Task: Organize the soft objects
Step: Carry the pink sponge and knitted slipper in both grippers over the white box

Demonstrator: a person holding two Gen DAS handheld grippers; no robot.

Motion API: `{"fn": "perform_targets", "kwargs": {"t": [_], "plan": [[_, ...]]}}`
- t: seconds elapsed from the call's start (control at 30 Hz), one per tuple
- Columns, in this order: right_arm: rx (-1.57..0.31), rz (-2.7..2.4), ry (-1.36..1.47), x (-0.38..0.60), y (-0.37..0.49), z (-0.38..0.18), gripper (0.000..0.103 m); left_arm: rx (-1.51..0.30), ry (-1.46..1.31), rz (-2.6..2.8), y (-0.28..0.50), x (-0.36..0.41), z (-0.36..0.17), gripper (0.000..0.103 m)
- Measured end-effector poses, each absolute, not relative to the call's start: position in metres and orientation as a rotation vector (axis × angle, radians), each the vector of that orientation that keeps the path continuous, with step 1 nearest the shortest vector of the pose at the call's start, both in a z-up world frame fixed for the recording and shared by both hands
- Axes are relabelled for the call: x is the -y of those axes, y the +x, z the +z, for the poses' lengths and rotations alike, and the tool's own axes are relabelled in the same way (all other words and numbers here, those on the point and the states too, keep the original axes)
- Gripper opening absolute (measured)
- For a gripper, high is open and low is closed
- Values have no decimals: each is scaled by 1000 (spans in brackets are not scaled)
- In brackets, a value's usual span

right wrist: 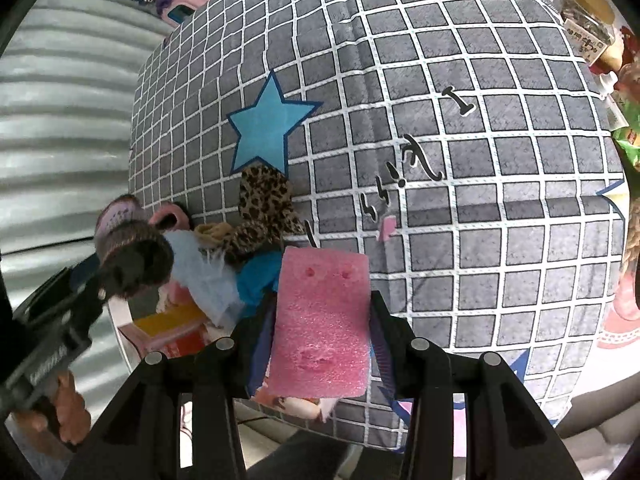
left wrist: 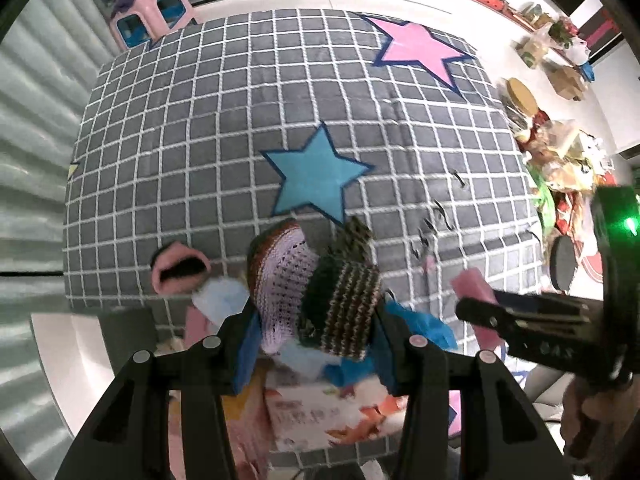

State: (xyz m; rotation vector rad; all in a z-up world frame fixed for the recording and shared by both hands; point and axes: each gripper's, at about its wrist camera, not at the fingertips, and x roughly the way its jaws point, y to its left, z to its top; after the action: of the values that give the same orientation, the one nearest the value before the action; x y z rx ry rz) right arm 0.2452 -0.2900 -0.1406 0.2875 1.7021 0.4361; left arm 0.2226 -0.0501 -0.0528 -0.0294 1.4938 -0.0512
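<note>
L gripper (left wrist: 316,320) clamps striped knit roll (left wrist: 340,308) w/ lilac crochet; R gripper (right wrist: 320,320) clamps porous pink foam block (right wrist: 320,320). Grid quilt (right wrist: 480,200), blue star (right wrist: 268,124) at 11 o'clock; script unreadable.

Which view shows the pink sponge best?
The right wrist view: the pink sponge fills the middle of the frame, its face clear between the right gripper fingers. The left wrist view shows only a blurred pink end sticking out of that gripper at the right edge.

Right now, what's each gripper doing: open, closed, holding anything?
Left gripper: closed on a knitted striped item, lifted above the pile.
Right gripper: closed on a pink sponge.
</note>
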Motion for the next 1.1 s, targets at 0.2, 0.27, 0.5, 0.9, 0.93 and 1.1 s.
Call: {"fn": "perform_targets", "kwargs": {"t": [0.2,0.27,0.5,0.9,0.93,1.1], "plan": [[-1713,435,225,291,220,-140,46,-1483,-13,-52,183,85,-71,52],[-1719,425,224,292,208,-140,46,-1478,-11,-76,169,87,-68,52],[-1715,365,248,291,160,-136,46,-1472,18,-199,125,89,-65,52],[-1697,328,240,267,89,-120,46,-1412,55,-294,42,72,-51,52],[-1698,333,236,263,83,-120,46,-1410,49,-294,38,69,-51,52],[-1698,367,200,238,58,-116,46,-1402,32,-244,12,47,-53,52]]}}
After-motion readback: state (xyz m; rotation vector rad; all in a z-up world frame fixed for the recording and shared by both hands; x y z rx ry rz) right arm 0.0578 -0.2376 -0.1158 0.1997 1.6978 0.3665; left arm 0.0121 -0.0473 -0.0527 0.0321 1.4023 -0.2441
